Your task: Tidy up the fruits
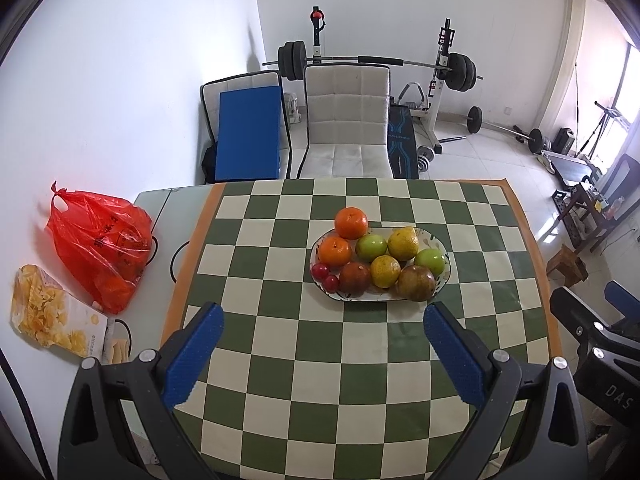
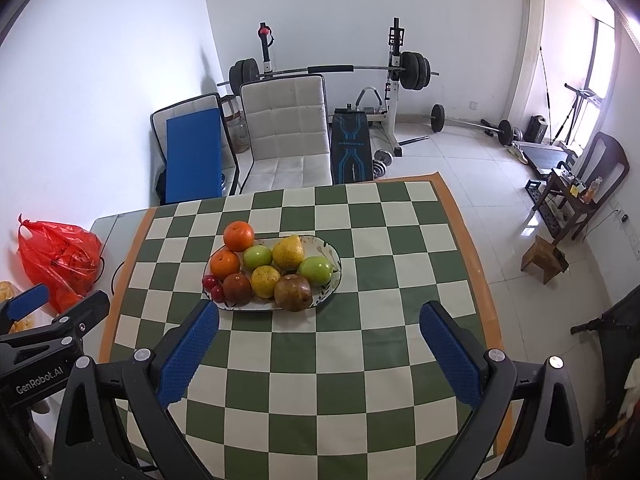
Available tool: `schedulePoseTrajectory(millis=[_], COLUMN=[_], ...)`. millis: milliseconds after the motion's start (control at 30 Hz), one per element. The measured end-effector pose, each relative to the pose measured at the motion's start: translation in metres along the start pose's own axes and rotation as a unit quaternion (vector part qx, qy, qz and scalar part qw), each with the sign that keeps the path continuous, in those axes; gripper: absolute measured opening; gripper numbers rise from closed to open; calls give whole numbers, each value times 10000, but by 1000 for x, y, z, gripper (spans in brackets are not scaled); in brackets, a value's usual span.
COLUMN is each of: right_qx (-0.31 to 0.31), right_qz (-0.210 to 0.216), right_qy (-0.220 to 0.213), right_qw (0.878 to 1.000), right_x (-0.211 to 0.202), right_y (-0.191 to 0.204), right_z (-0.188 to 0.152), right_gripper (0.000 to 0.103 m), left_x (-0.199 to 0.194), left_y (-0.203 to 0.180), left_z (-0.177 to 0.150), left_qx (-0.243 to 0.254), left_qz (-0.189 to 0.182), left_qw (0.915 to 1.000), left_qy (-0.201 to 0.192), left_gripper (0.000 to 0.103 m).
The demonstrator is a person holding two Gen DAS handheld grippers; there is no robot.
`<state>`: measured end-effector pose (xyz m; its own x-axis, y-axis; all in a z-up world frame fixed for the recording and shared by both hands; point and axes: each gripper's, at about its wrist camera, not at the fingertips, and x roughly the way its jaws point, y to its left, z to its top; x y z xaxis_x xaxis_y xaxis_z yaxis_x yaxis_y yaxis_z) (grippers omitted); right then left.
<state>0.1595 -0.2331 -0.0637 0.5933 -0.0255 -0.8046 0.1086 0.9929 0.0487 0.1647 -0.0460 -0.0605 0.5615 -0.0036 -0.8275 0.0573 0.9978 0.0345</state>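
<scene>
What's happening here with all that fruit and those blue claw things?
A person is holding two blue-padded gripping tools over a table with a green-and-white checkered cloth, sorting fruit. Right now the left tool and the right tool are both open and empty, hovering short of the white oval plate. The plate is piled with oranges, green apples, yellow and brownish fruits and two small red ones. A red plastic bag sits off to the left, untouched.

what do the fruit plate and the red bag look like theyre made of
Plate: probably glazed ceramic; white, glossy, with painted sprigs along the rim.
Red bag: thin plastic film; translucent, shiny and crinkled, its handles knotted at the top, dark print on its side.
</scene>
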Motion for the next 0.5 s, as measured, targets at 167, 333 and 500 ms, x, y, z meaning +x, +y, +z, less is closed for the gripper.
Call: schedulePoseTrajectory(millis=[167, 333, 500], right_qx=[-7, -2, -17], right_qz=[-25, -51, -41], right_qy=[-3, -6, -44], right_qw=[10000, 10000, 10000], right_x=[1, -2, -4], right_y=[-1, -1, -1], right_z=[-1, -3, -4], right_gripper=[102, 102, 102], left_x=[0, -1, 0], left_y=[1, 0, -2], left_z=[0, -2, -3], left_qx=[12, 43, 58], left_qz=[23, 26, 7], left_qw=[10000, 10000, 10000], left_qy=[24, -13, -10], left_gripper=[102, 102, 102])
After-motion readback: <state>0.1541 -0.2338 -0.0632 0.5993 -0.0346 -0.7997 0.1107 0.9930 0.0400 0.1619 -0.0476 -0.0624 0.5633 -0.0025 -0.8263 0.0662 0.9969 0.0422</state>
